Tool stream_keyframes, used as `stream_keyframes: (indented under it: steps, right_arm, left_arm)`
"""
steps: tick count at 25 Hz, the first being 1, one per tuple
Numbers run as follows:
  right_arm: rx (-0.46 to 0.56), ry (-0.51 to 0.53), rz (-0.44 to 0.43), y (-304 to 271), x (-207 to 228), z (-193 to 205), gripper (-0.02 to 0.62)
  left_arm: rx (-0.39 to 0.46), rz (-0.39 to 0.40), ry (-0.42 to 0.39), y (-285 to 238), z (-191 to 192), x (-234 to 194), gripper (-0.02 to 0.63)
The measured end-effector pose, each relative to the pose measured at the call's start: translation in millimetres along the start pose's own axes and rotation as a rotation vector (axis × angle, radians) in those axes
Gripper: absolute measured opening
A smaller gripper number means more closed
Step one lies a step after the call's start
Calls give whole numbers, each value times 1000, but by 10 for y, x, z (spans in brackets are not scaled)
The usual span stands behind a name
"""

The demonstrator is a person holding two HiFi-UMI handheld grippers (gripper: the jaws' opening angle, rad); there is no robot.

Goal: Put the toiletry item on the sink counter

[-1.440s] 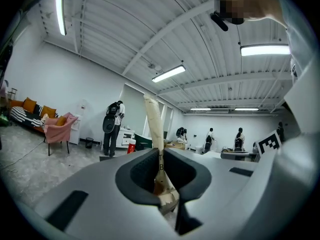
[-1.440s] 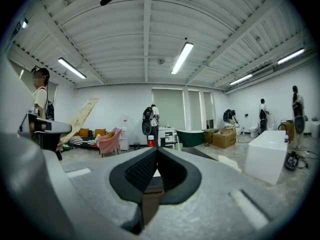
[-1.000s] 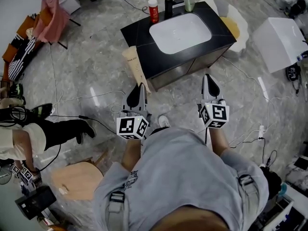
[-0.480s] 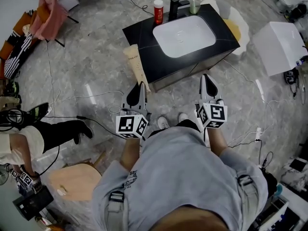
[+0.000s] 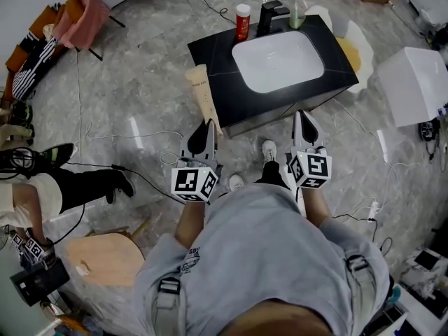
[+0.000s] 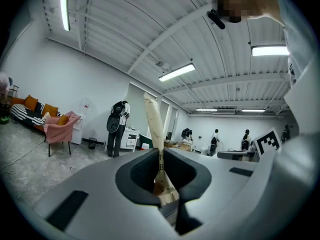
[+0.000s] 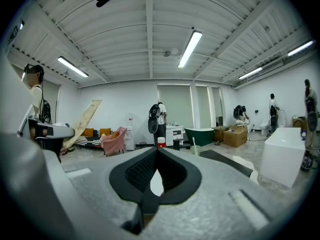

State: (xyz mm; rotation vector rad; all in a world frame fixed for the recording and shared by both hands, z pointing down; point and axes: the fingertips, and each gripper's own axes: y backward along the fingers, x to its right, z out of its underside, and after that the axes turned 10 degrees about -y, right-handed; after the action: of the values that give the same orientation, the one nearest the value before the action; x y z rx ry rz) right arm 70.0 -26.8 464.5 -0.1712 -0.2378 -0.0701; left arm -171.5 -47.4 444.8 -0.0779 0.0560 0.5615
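**Tube in my left tongs, just short of the counter**

I am clamping the beige tube (image 6: 154, 126) upright in my left tongs (image 5: 207, 126), just off the near-left corner of the black sink counter (image 5: 210, 54). Its small blurred print is possibly reading "T B". My right tongs (image 7: 157, 151) are hanging closed and empty before the counter's front edge. A red bottle (image 5: 242, 12) is standing at its back edge.
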Motion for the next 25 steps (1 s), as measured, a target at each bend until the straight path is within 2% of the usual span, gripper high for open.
stream_keyframes:
  steps: [16,25]
  right_arm:
    - [-21,23,-220,-1407,574,-532,3]
    - [-51,34,-317,-1897,966,-629,3]
  left_arm:
    - [5,-209,-8,-1074,-225,60,30]
    - [-7,-337,-14,-1490,-213,161,30]
